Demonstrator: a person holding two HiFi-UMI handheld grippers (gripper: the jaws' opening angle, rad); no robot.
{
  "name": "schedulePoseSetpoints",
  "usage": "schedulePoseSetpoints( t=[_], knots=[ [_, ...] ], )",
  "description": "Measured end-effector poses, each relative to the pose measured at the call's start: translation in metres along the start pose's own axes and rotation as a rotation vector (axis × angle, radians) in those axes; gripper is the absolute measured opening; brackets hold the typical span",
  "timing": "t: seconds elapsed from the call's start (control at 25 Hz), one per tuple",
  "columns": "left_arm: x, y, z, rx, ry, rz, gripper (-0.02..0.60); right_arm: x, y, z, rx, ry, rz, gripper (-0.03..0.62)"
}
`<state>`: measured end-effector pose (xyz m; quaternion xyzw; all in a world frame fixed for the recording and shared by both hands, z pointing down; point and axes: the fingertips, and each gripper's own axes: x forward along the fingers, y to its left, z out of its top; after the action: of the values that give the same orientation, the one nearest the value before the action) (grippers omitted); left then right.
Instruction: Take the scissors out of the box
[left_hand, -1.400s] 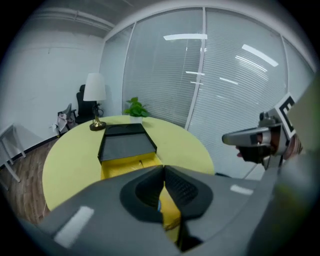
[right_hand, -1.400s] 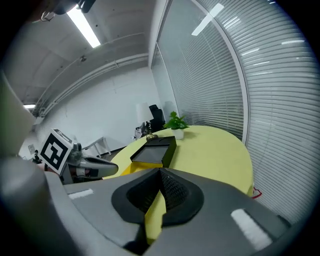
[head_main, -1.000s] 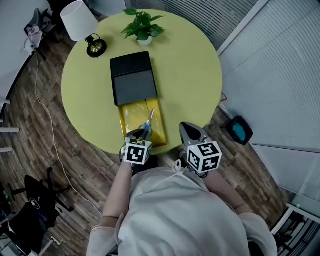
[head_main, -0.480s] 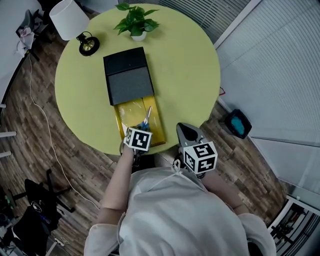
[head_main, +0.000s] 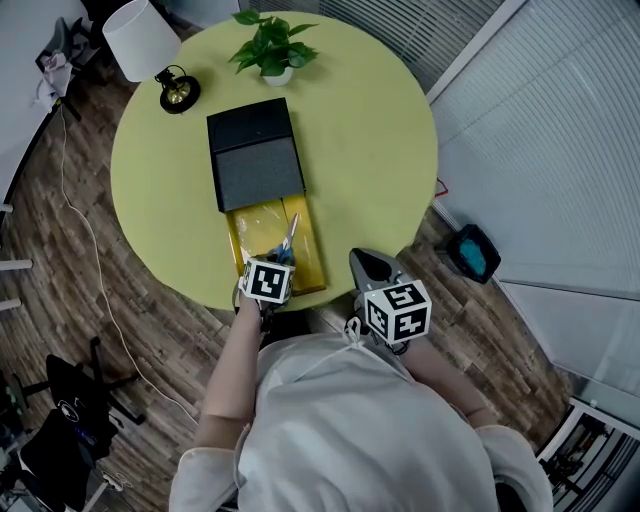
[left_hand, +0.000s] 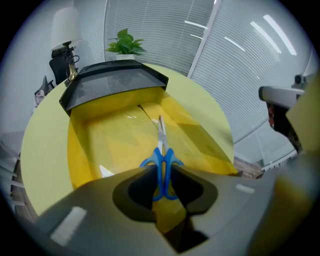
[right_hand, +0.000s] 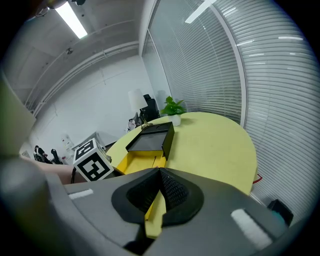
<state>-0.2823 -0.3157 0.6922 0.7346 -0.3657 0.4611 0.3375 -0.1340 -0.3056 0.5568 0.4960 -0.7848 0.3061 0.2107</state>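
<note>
Left claw (left_hand: 161, 175) was clenched on the blue handles of the scissors (left_hand: 161, 150), its two dark pads pressing the loops from either side at the near end of the box. From where I stood the scissors lay inside the open yellow tray (head_main: 236, 240), their long axis running straight out from the claw, blades pointing away from the person toward the black cover (head_main: 255, 155) that hid the far half of the box. I could not tell whether the blade tips were resting on the tray floor or just clear of it. The tray's walls rose on both sides of the blades and the cover stood ahead of them, so I judged the way out to be up and back toward the person along that same axis, not sideways. The box sat on the round yellow-green desk (head_main: 370, 140), near the edge closest to the person. Further right, the right claw (head_main: 372, 265) hung off the edge of the desk, apart from the box, its jaws pressed together on nothing. The left hand was plainly the nearer one and the one doing the work.
</note>
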Motion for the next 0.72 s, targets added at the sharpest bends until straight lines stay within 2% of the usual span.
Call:
schedulePoseSetpoints(
  t=[0.16,0.36,0.72],
  knots=[
    [-0.007,0.000,-0.005,-0.012,0.006,0.008,0.092,-0.003,-0.006,-0.002,0.011,0.006,0.000,-0.002],
    [-0.023,0.000,0.002,-0.037,-0.061,0.019,0.092,-0.003,-0.013,-0.003,0.008,0.016,-0.001,0.000],
    [-0.086,-0.002,0.032,-0.091,-0.276,0.044,0.092,0.005,0.006,0.017,-0.058,-0.009,0.061,-0.002]
  ],
)
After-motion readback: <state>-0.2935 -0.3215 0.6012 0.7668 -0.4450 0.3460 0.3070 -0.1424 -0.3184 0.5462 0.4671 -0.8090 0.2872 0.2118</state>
